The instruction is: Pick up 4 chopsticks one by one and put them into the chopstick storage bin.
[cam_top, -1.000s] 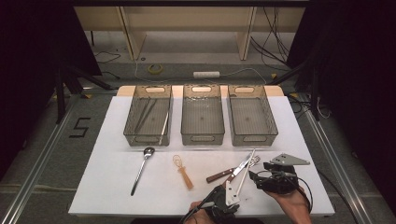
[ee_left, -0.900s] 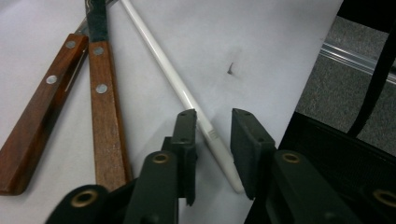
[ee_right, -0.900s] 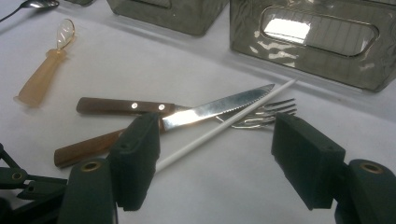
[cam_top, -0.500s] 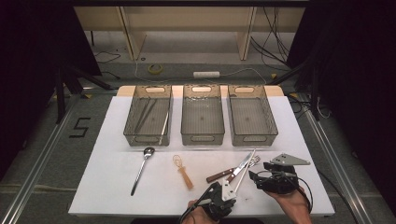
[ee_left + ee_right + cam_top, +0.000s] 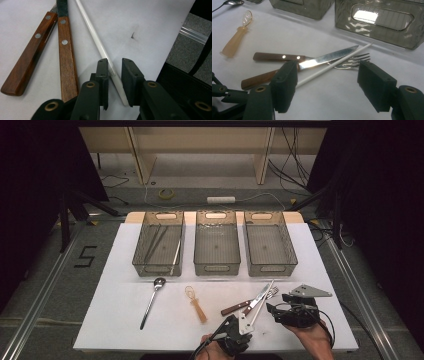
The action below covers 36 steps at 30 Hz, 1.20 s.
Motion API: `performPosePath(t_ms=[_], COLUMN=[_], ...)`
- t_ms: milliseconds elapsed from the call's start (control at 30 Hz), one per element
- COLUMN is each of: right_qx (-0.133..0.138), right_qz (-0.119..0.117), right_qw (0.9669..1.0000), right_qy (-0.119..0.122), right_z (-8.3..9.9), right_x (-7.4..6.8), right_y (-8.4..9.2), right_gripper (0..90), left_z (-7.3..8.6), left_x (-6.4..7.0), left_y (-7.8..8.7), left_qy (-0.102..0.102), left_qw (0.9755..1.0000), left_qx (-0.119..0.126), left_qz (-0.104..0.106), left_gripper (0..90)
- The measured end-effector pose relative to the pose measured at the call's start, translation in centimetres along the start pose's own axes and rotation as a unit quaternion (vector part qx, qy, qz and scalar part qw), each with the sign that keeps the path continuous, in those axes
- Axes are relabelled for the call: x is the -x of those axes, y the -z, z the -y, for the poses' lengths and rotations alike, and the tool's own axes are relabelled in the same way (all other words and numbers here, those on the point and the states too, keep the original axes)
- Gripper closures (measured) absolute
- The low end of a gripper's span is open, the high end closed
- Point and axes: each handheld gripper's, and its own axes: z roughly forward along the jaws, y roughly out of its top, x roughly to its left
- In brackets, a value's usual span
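Left gripper [image 5: 115, 75] sits low at the near edge of the white table [image 5: 125, 320], its jaws straddling the near end of a white chopstick [image 5: 100, 45]. The jaws have just been opening a little after closing; in the left gripper view one pad lies against the stick while a thin gap shows on the other side, so it is not clamped. The chopstick lies flat on the table, running away from the gripper toward the trays (its far tip ends just short of the right-hand tray).

Right gripper [image 5: 327, 85] rests on the table to the right of the left one, jaws spread wide with nothing between them. Through its jaws: a steak knife [image 5: 324, 58] with a wooden handle and a fork [image 5: 352, 62], also wood-handled, lying crossed, with the chopstick slanting over the fork's tines and alongside the knife blade.

Further left on the table: an amber plastic spoon [image 5: 195, 302] and a metal spoon [image 5: 151, 300], well apart from the cluster.

Three clear trays stand in a row at the far side. Left tray [image 5: 159, 250] holds several long thin utensils; middle tray [image 5: 216, 250] and right tray [image 5: 270, 250] look bare.
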Motion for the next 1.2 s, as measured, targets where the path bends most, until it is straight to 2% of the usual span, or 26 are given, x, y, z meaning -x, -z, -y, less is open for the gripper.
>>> performPosePath(t_ms=[167, 367, 433, 500, 867, 1200], right_qx=[0.000, 0.001, 0.001, 0.001, 0.000, 0.002], right_qz=[0.000, 0.000, 0.001, 0.001, 0.001, -0.002], right_qw=[1.0000, 1.0000, 1.0000, 1.0000, 1.0000, 1.0000], right_qy=[0.000, -0.001, -0.002, -0.002, -0.002, 0.001], right_z=[0.0, 0.0, 0.0, 0.0, 0.0, -0.1], right_x=[0.0, 0.0, 0.0, 0.0, 0.0, 0.0], right_y=[0.0, 0.0, 0.0, 0.1, 0.0, 0.0], right_gripper=[33.5, 33.6, 33.5, 33.5, 33.5, 33.5], left_z=[0.1, 0.2, 0.3, 0.4, 1.2, 1.0], left_x=[0.1, 0.1, 0.1, 0.5, 0.6, -0.3], left_y=[0.0, 0.3, 0.4, 0.5, 0.9, 1.3], left_qy=[-0.011, 0.002, 0.005, -0.002, -0.014, 0.010], left_qw=[0.9999, 1.0000, 1.0000, 1.0000, 0.9999, 0.9998], left_qx=[0.003, -0.002, -0.002, -0.005, 0.003, 0.014], left_qz=[-0.005, -0.003, 0.004, 0.002, -0.004, -0.006], left_gripper=[76.0, 75.4, 71.5, 65.8, 75.2, 81.7])
